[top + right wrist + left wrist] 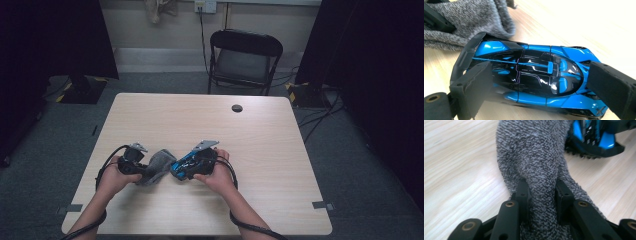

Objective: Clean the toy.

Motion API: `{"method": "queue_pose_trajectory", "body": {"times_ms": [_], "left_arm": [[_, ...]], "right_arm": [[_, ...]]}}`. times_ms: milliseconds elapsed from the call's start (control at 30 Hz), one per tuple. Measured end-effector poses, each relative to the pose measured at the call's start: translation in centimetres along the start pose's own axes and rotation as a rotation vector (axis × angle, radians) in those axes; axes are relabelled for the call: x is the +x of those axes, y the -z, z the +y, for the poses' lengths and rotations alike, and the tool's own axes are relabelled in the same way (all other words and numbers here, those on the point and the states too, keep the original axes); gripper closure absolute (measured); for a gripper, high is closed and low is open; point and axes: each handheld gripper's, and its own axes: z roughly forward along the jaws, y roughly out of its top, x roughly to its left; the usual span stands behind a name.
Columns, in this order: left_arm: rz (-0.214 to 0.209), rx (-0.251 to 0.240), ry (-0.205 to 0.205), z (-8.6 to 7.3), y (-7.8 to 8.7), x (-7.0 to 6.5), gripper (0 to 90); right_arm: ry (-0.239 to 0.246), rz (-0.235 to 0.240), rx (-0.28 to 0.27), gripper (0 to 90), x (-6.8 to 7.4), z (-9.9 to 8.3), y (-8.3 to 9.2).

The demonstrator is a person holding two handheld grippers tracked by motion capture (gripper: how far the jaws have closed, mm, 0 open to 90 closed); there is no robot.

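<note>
Grey speckled knitted pouch [534,155] lies on the near half of the pale wooden table [210,125], slightly left of centre, and the left gripper [541,192] has it pinched: both black jaws are clamped tight on a bunched fold of the fabric, with the knit squeezed up between them. Just beside the pouch's mouth comes the glossy blue and black toy sports car [531,75], its rear wing nearest the fabric and close to touching it. The right gripper [539,82] grips that car across its length, one padded jaw pressed at the tail, the other at the nose. From the high view, both hands sit close together at the near edge, grippers facing each other. Farther back, a black folding chair [245,57] stands behind the table.
</note>
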Motion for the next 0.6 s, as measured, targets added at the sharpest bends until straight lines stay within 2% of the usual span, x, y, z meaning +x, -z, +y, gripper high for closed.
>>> {"method": "queue_pose_trajectory", "body": {"times_ms": [367,533,600], "left_arm": [[0.018,-0.013,-0.008,-0.6,1.1,0.1,68.4],[0.024,-0.019,-0.011,-0.8,1.4,0.0,68.3],[0.032,-0.028,-0.008,-0.6,1.8,0.1,68.3]], "right_arm": [[-0.017,-0.013,-0.022,6.2,0.2,-0.3,0.1],[-0.002,-0.015,-0.035,10.5,0.4,-0.3,0.3],[-0.007,0.015,-0.059,15.9,0.2,-0.2,0.5]]}}
